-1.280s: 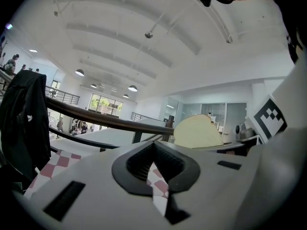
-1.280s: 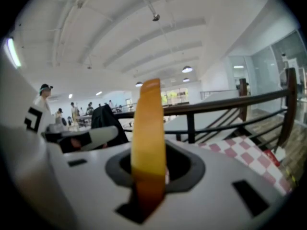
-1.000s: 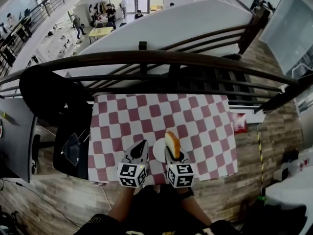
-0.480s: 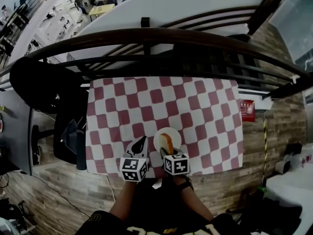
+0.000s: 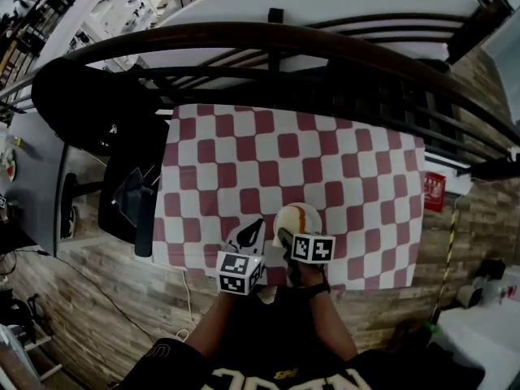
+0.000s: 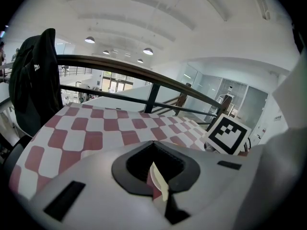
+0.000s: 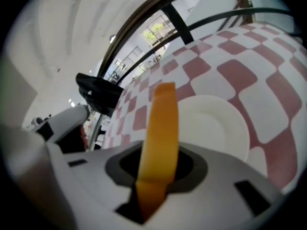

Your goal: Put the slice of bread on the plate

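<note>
Slice of bread: one slice (image 7: 161,128), seen edge-on, with an orange-brown crust running along the narrow edge and a smooth, even surface.
Where the slice was: clamped between the right gripper's (image 7: 158,170) jaws, standing on edge and reaching forward out of them; its far end lay over the plate (image 7: 225,128). Whether it touched the plate could not be told.
Right jaws: a little way apart, closed against the two flat sides of the slice.
Left jaws: the left gripper's (image 6: 154,169) jaws were drawn almost together with nothing between them; only a thin sliver of the cloth showed through the slit.
Plate: one, white and round, just ahead of and below the right jaws, and ahead and to the right of the left jaws.
Count: one slice, one plate, two grippers, one marker cube on each gripper.
Tablecloth: one red and white checked cloth (image 5: 244,161) spread ahead of both pairs of jaws.
Right hand's pose: in the head view the right gripper (image 5: 284,236) pointed forward and steeply down at the plate (image 5: 314,223), marker cube (image 5: 313,248) uppermost.
Left hand's pose: the left gripper (image 5: 252,232) sat just beside the right one, tilted down less steeply over the cloth's near edge, short of the plate.
</note>
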Demonstrator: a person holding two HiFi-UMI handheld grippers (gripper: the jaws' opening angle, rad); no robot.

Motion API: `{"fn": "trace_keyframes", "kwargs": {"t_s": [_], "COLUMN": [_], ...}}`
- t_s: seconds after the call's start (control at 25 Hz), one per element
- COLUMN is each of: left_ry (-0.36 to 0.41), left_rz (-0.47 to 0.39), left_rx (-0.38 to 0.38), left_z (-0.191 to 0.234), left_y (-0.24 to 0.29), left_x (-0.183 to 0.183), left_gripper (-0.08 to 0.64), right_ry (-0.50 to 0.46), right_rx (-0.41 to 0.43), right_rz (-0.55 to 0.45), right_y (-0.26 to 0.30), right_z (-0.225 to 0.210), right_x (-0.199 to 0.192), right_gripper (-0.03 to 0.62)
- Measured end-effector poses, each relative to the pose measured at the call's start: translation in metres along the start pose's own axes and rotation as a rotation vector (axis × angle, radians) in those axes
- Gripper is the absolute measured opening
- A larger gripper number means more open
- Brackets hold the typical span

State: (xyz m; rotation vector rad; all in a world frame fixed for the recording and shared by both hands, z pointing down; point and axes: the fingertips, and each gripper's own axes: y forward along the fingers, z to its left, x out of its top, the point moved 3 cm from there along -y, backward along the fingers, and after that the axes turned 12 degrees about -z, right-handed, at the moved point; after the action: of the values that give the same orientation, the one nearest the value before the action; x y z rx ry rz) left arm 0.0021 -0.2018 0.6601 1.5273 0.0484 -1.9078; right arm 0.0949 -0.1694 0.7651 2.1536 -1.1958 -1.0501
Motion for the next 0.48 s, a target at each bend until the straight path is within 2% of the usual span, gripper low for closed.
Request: {"fn": "trace_keyframes", "kwargs": {"t_s": [0.12, 0.28, 0.48], "left_ry": [0.003, -0.007, -0.012], "left_rz": [0.002, 0.008, 0.014], "left_rx": [0.013, 0.035, 0.038], "left_z": [0.003, 0.008, 0.009], "left_y": [-0.005, -0.007, -0.006], "left_x": [-0.001, -0.006, -0.007], "left_gripper": [0.017, 0.018, 0.017], "right_ry": [-0.028, -0.129, -0.267], "right_rx": [-0.035, -0.13, -0.291], "right_rz": [0.025, 0.058, 0.053], "right_y": [0.001, -0.002, -0.013], "right_z": [-0.008, -0.019, -0.032], "right_x": [0.003, 0.006, 0.014], "right_gripper": [0.121, 0.218, 0.352]}}
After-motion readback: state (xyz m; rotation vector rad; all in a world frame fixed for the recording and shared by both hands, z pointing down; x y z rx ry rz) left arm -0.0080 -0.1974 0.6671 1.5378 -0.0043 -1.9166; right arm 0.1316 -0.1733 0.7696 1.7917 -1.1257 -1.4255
